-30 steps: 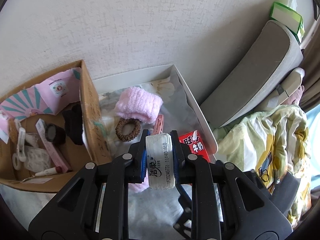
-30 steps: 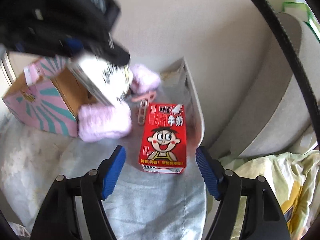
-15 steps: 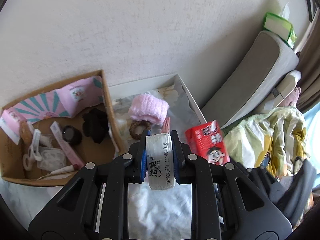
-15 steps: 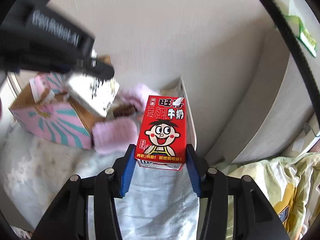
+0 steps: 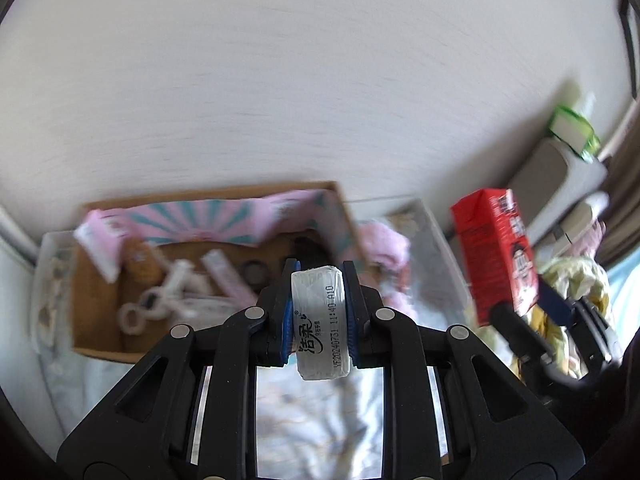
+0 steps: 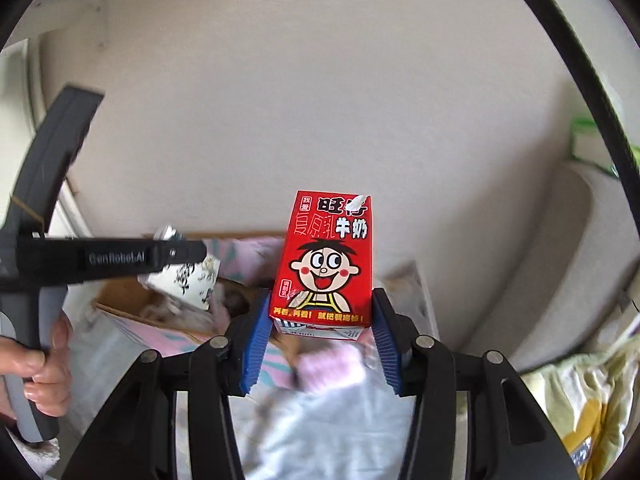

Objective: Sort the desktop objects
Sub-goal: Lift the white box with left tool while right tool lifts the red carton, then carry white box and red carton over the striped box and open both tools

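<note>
My left gripper point(image 5: 318, 280) is shut on a small white tissue pack point(image 5: 320, 320) with black print, held in the air in front of an open cardboard box point(image 5: 208, 194) with pink and teal flaps. The right gripper point(image 6: 320, 328) is shut on a red milk carton point(image 6: 326, 264) with a cartoon face, its blue pads pressing the carton's lower sides. The carton stands upright, lifted clear of the cloth. In the left wrist view the carton point(image 5: 496, 256) hangs at the right. In the right wrist view the left gripper point(image 6: 176, 256) and its tissue pack point(image 6: 184, 284) are at the left, held by a hand point(image 6: 44, 368).
The box holds white scissors point(image 5: 160, 300) and other small items. Pink fluffy cloths point(image 5: 384, 240) lie in a white tray point(image 5: 436, 220) beside it. A grey cushion point(image 6: 560, 264), a green tissue box point(image 5: 572, 128) and yellow bedding point(image 6: 580, 400) are to the right. A wall stands close behind.
The right gripper closed on the milk carton and lifted it off the cloth. The left gripper rose with the tissue pack and shifted left, so the box now sits ahead of it.
</note>
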The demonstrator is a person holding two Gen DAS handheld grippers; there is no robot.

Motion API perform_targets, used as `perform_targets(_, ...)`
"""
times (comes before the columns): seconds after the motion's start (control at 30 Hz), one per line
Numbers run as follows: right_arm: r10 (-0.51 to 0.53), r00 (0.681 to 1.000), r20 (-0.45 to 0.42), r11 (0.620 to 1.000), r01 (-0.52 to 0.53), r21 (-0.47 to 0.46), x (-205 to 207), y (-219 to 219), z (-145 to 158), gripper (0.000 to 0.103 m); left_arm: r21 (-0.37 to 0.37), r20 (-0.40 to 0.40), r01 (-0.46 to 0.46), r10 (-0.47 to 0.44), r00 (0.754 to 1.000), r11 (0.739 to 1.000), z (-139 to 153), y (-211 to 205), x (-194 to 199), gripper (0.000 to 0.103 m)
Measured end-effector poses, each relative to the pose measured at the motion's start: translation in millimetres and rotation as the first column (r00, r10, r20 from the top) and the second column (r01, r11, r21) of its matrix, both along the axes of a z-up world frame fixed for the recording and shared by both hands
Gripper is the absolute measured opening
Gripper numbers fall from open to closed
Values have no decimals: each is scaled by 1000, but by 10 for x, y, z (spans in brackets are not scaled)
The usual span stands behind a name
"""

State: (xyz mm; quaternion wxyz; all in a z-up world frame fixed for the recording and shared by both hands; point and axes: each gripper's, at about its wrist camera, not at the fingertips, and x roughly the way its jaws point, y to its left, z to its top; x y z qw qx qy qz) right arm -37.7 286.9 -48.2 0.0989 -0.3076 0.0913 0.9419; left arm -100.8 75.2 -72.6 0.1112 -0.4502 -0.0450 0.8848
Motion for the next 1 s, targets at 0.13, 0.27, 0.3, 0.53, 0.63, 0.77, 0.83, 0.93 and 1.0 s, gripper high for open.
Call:
perform_targets(0.13, 63, 998, -8, 998, -63, -2, -264, -288, 132, 45, -2, 2, -79, 79, 997, 997, 30, -498, 6, 18)
perform_targets(0.27, 136, 991, -3, 990, -136, -22, -571, -553, 142, 45, -47, 18, -119, 120, 993, 992, -95, -855, -81, 18)
perform_targets(0.3, 162, 987, 8, 986, -161, -31, -675, -620, 112, 45, -60, 28, -122, 124, 992, 991, -150, -926, -121, 18)
perform_targets(0.53, 257, 956, 143, 966, -257, -22, -1211, -1028, -124, 45, -66, 81, -117, 122, 989, 991, -430, -1180, -294, 18)
perform_targets(0.63, 263, 945, 192, 964, -262, -31, -1375, -1156, -238, 45, -68, 102, -107, 114, 988, 992, -531, -1233, -334, 18)
perform_targets(0.77, 262, 939, 224, 965, -254, -62, -1518, -1262, -368, 45, -73, 123, -96, 104, 987, 993, -638, -1273, -375, 18)
perform_targets(0.83, 264, 935, 237, 965, -257, -60, -1600, -1244, -434, 45, -70, 130, -92, 101, 986, 993, -680, -1294, -390, 18)
perform_targets(0.93, 258, 931, 258, 966, -252, -56, -1676, -1089, -592, 45, -49, 145, -81, 88, 986, 995, -711, -1320, -405, 18)
perform_targets(1.0, 249, 926, 284, 968, -245, -49, -1710, -1127, -609, 47, 14, 158, -52, 49, 986, 999, -702, -1337, -407, 31)
